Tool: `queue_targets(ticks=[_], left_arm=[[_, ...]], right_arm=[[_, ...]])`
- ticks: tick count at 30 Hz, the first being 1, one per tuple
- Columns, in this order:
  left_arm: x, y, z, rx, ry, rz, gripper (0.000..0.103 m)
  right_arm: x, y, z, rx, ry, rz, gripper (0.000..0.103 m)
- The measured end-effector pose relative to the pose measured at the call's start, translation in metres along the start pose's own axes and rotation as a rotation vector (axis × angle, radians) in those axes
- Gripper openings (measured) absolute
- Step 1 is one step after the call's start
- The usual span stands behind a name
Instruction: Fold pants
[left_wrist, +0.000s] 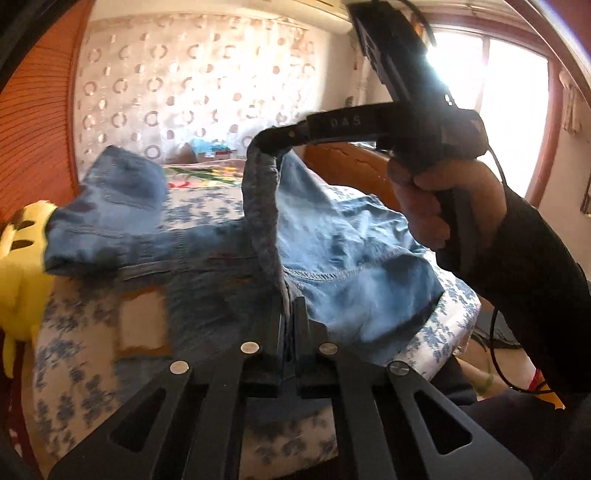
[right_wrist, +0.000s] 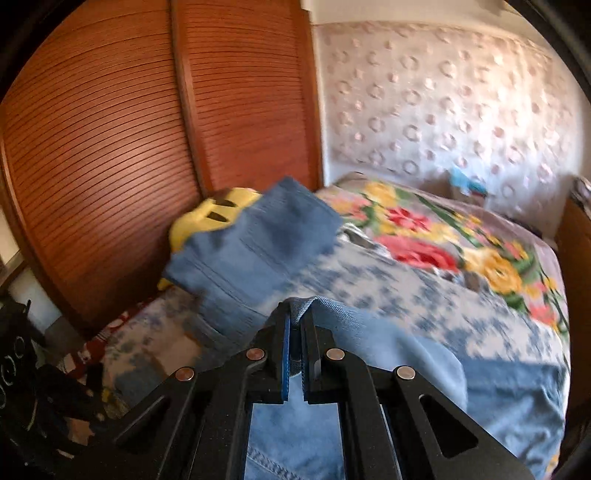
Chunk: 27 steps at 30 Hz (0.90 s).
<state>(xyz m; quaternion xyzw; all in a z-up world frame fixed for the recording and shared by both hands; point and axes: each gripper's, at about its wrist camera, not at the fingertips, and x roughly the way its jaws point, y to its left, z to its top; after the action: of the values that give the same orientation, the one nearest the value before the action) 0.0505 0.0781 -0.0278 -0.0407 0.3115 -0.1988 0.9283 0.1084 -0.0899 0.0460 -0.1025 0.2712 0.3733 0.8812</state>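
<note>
Pants (left_wrist: 332, 251) on bed (left_wrist: 436, 332), clamped by both grippers' fingers.

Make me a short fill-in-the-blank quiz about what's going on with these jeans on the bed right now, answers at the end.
1. Both grippers, the left gripper and the right gripper, are shut on the blue ____.
2. The jeans lie on a bed whose sheet has a blue ____ print.
3. The soft toy beside the far end of the jeans is ____ in colour.
4. Behind the toy stands a slatted ____ door.

Missing words: jeans; floral; yellow; wooden
</note>
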Motion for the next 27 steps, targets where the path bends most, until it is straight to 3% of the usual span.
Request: queue_targets(ticks=[5,11,14,16,18,21,27], left_arm=[[-0.018,0.024,-0.006,-0.027,-0.012,0.049,0.005],[-0.024,0.048,-0.023,-0.084,0.023,0.108,0.005],[-0.019,0.053,-0.026,-0.096,0.044,0.125,0.005],[-0.016,0.051,-0.027,-0.092,0.047,0.125,0.005],[-0.017,0.050,-0.023,-0.084,0.045,0.136,0.007],[-0.019,0.050,-0.020,-0.074,0.035,0.144,0.022],[-0.015,0.048,-0.011,-0.059,0.019,0.154,0.068]], right_arm=[[0.027,0.029,0.016,-0.044,0.008,0.058,0.004],[0.060,0.025,0.012,-0.070,0.049,0.087,0.004],[0.069,0.022,0.010,-0.052,0.068,0.063,0.015],[0.067,0.018,0.012,-0.043,0.069,0.060,0.036],[0.062,0.010,0.008,-0.030,0.060,0.044,0.041],[0.049,-0.002,-0.004,-0.015,0.053,0.014,0.042],[0.008,-0.041,-0.046,0.028,0.045,-0.066,0.043]])
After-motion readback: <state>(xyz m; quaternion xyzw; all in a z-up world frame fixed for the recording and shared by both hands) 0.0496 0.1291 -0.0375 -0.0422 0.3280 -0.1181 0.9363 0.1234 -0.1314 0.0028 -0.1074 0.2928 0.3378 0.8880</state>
